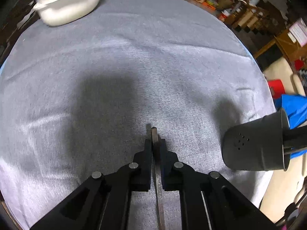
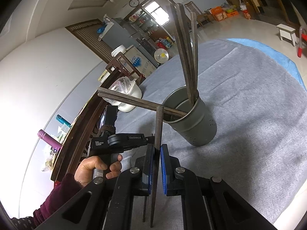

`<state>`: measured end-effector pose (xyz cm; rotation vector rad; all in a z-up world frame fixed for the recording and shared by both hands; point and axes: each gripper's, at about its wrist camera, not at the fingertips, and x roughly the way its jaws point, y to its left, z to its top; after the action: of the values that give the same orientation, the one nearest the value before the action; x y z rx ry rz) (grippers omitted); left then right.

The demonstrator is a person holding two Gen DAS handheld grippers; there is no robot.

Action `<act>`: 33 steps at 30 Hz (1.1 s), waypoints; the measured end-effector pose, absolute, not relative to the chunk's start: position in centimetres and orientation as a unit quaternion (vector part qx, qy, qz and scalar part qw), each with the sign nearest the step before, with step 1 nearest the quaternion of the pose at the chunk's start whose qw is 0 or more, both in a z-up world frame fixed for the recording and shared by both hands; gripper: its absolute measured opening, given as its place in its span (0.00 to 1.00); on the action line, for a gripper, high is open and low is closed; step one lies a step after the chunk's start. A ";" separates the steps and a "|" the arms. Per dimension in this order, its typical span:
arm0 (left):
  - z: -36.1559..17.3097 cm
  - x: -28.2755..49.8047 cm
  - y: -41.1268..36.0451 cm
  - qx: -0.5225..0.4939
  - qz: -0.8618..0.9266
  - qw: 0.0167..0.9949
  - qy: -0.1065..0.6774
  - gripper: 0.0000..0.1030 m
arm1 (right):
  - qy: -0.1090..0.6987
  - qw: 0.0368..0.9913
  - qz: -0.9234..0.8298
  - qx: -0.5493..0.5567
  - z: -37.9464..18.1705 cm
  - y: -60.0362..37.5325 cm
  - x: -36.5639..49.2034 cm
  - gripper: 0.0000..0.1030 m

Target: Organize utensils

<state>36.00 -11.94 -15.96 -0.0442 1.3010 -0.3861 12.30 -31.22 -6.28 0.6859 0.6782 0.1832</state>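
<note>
Gripping chopstick (image 1: 154, 140) lengthwise: left tool (image 1: 155, 143) | right tool (image 2: 157, 153) clamps upright chopstick (image 2: 158, 126)

The white pot (image 1: 67, 5) is motion-blurred, and the picture's edge crops the grey holder (image 1: 257, 145).

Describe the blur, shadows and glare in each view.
Left wrist: the white pot is smeared by motion blur, and a broad dark shadow lies on the grey cloth. Right wrist: sharp, but the wall at left is blown out white.
</note>
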 end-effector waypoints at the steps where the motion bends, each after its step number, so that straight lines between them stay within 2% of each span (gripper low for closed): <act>1: -15.9 35.8 -11.8 -0.018 -0.173 0.781 0.600 0.07 | 0.325 0.882 0.088 0.329 -6.2 -31.2 12.3 0.08; 7: -14.0 34.4 -10.5 -0.021 -0.176 0.797 0.577 0.07 | 0.325 0.883 0.092 0.325 -6.0 -31.0 12.4 0.08; 18: -7.4 30.8 -7.2 -0.039 -0.189 0.839 0.508 0.07 | 0.321 0.892 0.102 0.301 -4.8 -29.2 12.2 0.08; 25: -10.4 32.8 -6.0 -0.073 -0.170 0.800 0.571 0.09 | 0.316 0.898 0.102 0.290 -4.4 -28.3 11.5 0.08; 31: -13.0 34.3 -8.5 -0.060 -0.165 0.773 0.609 0.11 | 0.318 0.895 0.101 0.297 -4.6 -29.0 11.5 0.08; 33: -13.4 34.8 -9.5 -0.050 -0.165 0.769 0.616 0.24 | 0.318 0.894 0.100 0.298 -4.7 -29.3 11.5 0.08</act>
<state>34.85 -9.47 -13.40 -0.1093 1.3360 -0.3589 11.49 -29.30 -4.71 0.6184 0.6598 0.2077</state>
